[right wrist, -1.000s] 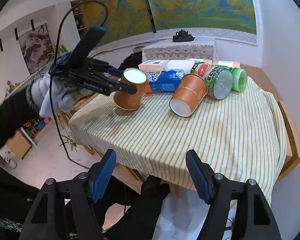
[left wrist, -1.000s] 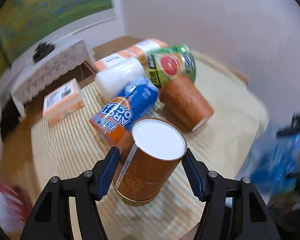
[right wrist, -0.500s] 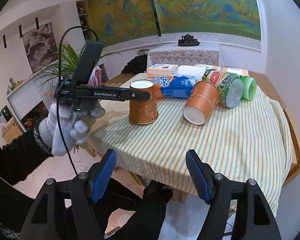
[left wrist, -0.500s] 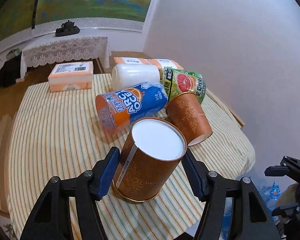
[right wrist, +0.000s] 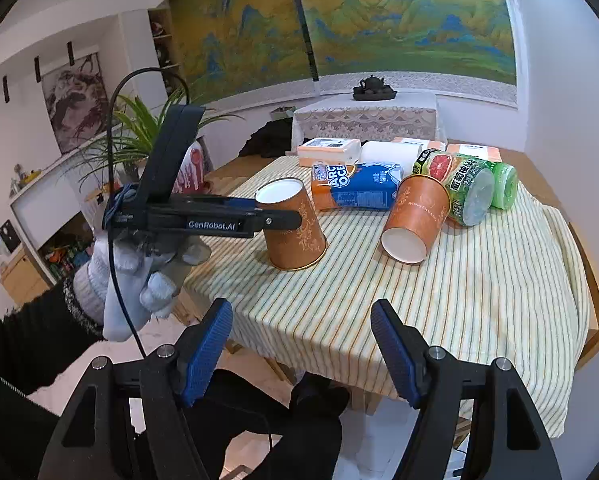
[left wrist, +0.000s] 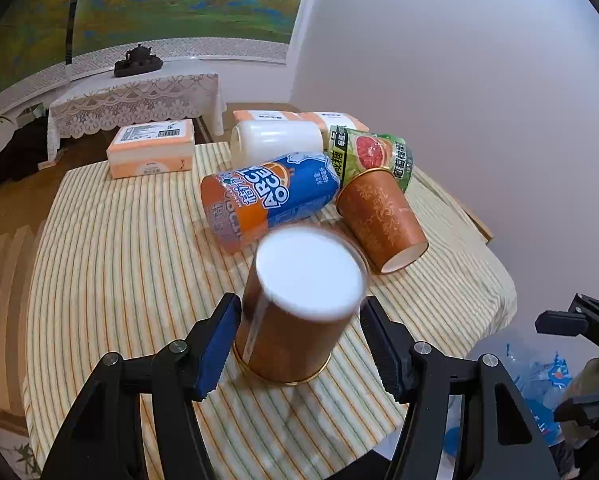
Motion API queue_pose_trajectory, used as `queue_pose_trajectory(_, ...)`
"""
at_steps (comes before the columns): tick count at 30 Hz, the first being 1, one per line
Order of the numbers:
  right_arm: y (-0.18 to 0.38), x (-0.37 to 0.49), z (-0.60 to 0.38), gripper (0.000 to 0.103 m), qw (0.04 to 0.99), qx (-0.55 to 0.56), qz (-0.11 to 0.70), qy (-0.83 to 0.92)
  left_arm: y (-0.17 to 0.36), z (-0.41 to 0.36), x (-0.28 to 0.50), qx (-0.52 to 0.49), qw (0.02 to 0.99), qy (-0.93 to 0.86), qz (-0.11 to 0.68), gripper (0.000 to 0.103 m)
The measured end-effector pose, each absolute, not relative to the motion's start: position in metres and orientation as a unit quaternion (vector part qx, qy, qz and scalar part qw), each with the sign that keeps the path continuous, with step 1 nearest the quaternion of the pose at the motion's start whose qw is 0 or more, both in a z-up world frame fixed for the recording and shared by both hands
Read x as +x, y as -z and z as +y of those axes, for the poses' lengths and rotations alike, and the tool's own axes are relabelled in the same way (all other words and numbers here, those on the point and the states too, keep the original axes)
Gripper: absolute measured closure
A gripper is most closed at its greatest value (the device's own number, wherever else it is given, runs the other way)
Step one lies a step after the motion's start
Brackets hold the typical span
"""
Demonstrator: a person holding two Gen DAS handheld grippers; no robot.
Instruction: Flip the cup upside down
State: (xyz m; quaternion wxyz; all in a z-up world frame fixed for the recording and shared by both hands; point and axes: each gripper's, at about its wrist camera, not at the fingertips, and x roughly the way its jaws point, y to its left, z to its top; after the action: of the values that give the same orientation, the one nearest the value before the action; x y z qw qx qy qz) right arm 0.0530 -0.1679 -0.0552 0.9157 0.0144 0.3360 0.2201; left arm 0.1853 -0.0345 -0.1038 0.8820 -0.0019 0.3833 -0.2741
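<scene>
An orange paper cup (left wrist: 295, 312) stands upside down on the striped tablecloth (left wrist: 119, 260), white base up; it also shows in the right wrist view (right wrist: 295, 232). My left gripper (left wrist: 299, 336) is open, its blue pads on either side of the cup with small gaps. It also shows in the right wrist view (right wrist: 283, 216). A second orange cup (left wrist: 379, 220) lies on its side behind, also in the right wrist view (right wrist: 415, 216). My right gripper (right wrist: 301, 350) is open and empty, off the table's near edge.
A blue and orange bottle (left wrist: 267, 200), a white roll (left wrist: 277, 142), a green grapefruit can (left wrist: 371, 156) and orange boxes (left wrist: 151, 152) lie at the back of the table. A wall stands close on the right. A lace-covered side table (right wrist: 363, 120) stands beyond.
The cup went from tilted in the air to standing upside down on the cloth. My left gripper's pads have opened off the cup. The right gripper stayed put.
</scene>
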Motion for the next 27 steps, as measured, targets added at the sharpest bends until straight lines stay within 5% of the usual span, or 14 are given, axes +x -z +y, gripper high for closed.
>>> queue_pose_trajectory(19,0.046,0.045,-0.150,0.035,0.934,0.022,0.311,-0.172,0.069,-0.010,0.122,0.010,0.915,0.239,0.324,0.033)
queue_pose_trajectory(27,0.033,0.031,-0.132,0.030,0.968,0.019,0.242,-0.062,0.038,0.021,0.049,-0.012,0.960,0.134,0.245,0.018)
